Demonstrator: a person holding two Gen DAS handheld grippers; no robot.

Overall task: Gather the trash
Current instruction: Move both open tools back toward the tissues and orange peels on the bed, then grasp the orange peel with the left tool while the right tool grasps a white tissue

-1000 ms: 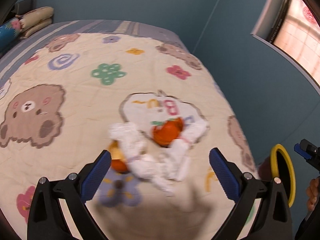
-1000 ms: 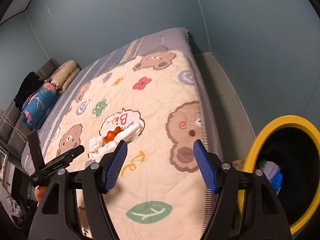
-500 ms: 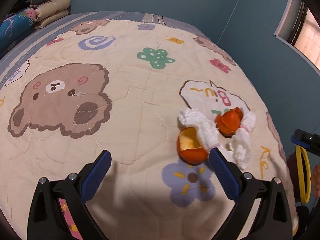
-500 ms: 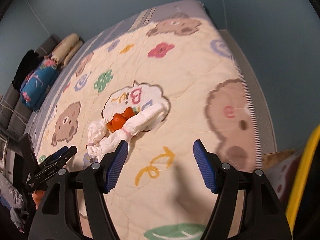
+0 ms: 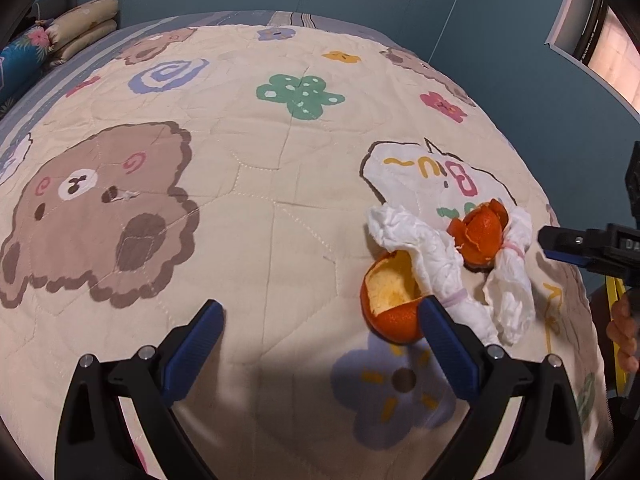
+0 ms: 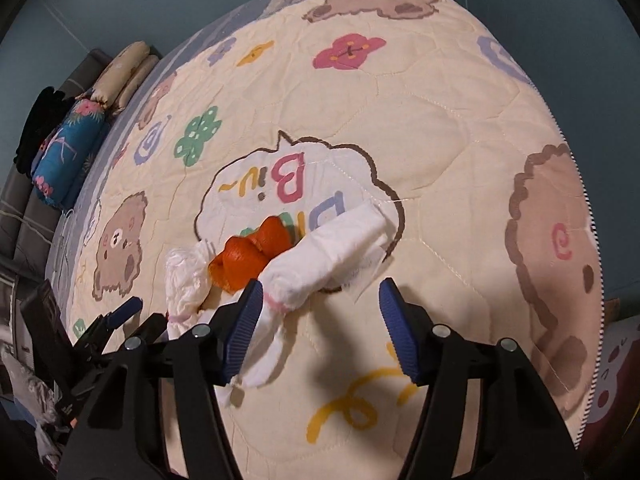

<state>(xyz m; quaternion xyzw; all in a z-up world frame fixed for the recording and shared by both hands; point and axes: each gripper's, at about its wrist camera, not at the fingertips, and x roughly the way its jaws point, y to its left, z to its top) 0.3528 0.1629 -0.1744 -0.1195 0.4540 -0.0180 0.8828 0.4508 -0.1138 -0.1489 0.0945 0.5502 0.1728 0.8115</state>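
Observation:
On the bear-print quilt [image 5: 256, 240] lies a small heap of trash. An orange peel cup [image 5: 390, 308] sits just inside my left gripper's right finger, with a crumpled white tissue [image 5: 424, 248], a second peel [image 5: 480, 236] and another tissue [image 5: 512, 280] beyond it. My left gripper [image 5: 320, 306] is open and holds nothing. My right gripper [image 6: 320, 287] hovers low over the quilt and its jaws are closing. A rolled tissue [image 6: 332, 248] lies just ahead of its fingertips, its lower end by the left finger, untouched by the pads. The orange peel [image 6: 252, 256] sits left of it.
Pillows [image 6: 124, 72] and a blue floral bolster [image 6: 68, 148] lie at the head of the bed. The quilt's edge [image 6: 580, 240] drops off on the right toward blue walls. A yellow bin rim [image 5: 614, 292] and a hand [image 5: 624, 332] show at the right edge of the left wrist view.
Both grippers have come down closer to the trash heap. The right gripper's jaws have narrowed. In the left wrist view the heap has shifted to the right.

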